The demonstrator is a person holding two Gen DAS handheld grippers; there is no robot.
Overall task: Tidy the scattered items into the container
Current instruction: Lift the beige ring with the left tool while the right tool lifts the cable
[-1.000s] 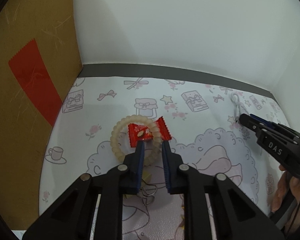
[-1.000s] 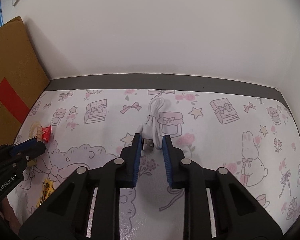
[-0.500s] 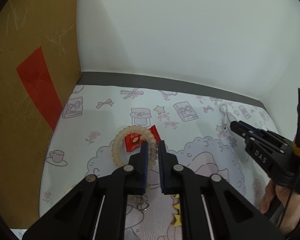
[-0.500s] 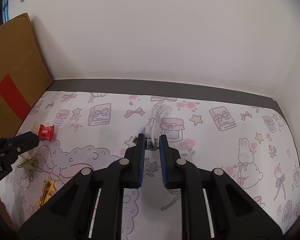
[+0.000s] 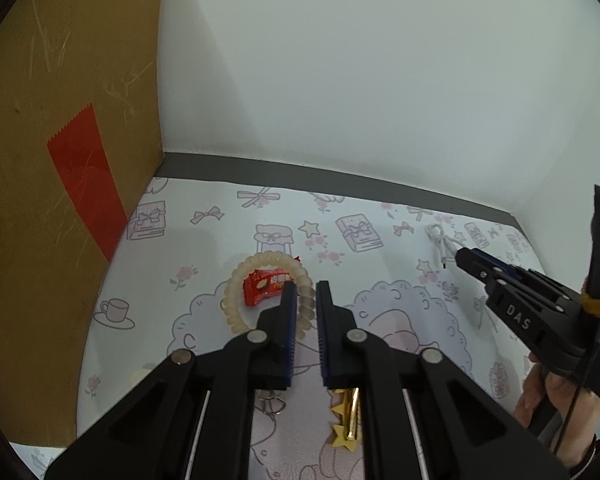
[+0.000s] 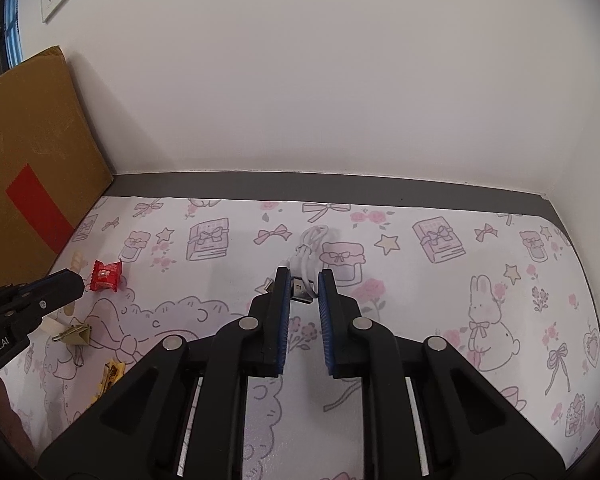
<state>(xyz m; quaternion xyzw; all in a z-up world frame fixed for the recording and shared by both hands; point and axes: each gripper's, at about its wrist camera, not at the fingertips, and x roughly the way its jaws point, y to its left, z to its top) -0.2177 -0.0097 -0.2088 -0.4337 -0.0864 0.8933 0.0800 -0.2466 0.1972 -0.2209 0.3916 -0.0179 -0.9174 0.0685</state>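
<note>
My left gripper (image 5: 303,286) reaches forward and low over the bench (image 5: 204,240), its two blue-padded fingers (image 5: 288,320) drawn close with only a narrow gap between them. The right-hand arc of the pale coiled hair tie (image 5: 236,284) shows in that gap at the tips; whether the pads actually pinch it I cannot tell. The red snack packet (image 5: 266,286) lies inside the ring of the hair tie, just left of my left fingertip. Beneath the left gripper's frame sit a gold star hair clip (image 5: 346,420) and a wire binder clip (image 5: 272,402), both flat on the patterned mat.

My right gripper (image 6: 303,280) points straight ahead at bench level, its fingers (image 6: 328,320) parted somewhat wider and set either side of the metal plug end of the bundled white USB cable (image 6: 310,248). The plug lies between the tips; contact with the pads is not clear. From the left camera a hand (image 5: 548,392) is wrapped around the right gripper's black handle, wrist low near the mat edge.

A brown cardboard box (image 5: 60,160) with a strip of red tape stands upright at the bench's left edge, well apart from the cable, near the hair tie
</note>
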